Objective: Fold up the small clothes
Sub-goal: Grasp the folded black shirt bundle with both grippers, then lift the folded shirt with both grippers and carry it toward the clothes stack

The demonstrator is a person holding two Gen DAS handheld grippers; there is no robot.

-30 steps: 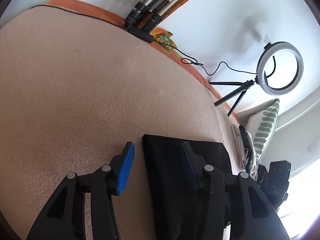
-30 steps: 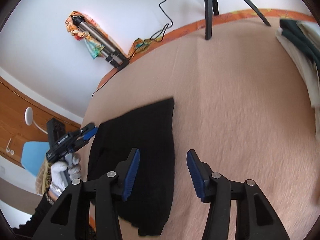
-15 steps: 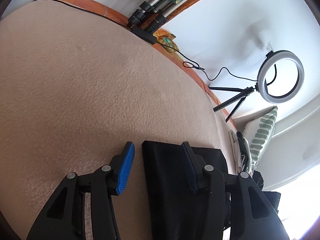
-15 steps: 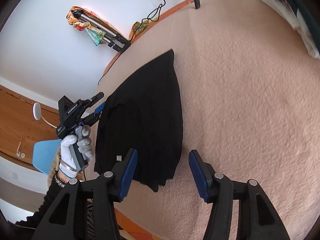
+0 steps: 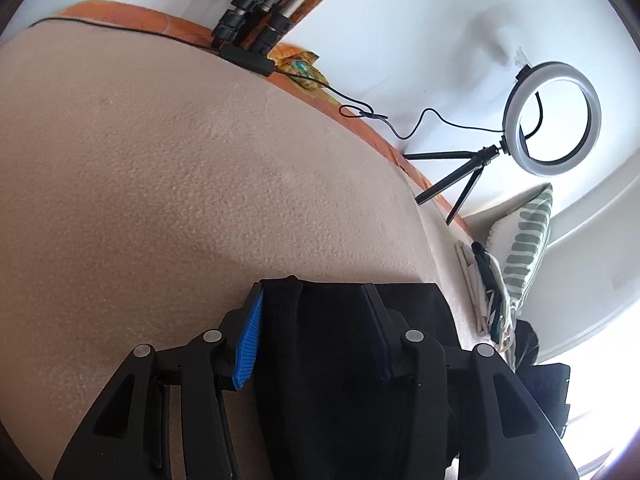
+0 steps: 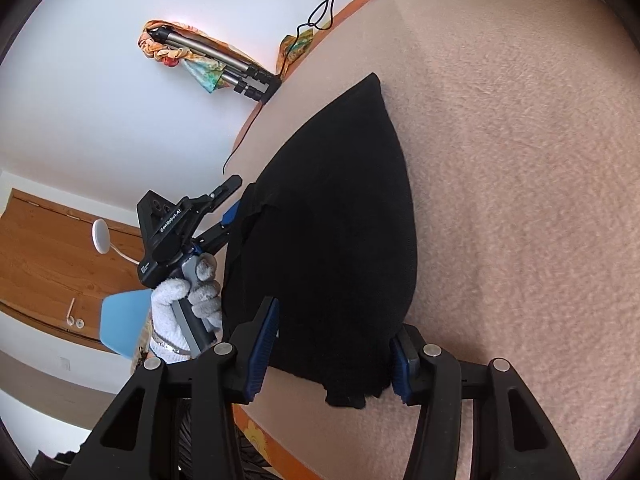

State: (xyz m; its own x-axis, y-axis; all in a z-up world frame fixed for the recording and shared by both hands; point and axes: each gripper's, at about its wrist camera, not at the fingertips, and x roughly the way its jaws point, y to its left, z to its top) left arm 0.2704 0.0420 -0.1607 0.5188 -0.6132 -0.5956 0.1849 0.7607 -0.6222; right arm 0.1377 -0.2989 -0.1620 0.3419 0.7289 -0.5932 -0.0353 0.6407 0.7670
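the black garment (image 6: 332, 220) lies flat on the beige blanket (image 6: 520, 160); my left gripper (image 5: 316, 334) and my right gripper (image 6: 332, 348) have each been closing, jaws straddling its edges, not yet pinching.

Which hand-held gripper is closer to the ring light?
Left. The left hand-held gripper faces the ring light from the black cloth's far end; the right hand-held gripper is at the near end.
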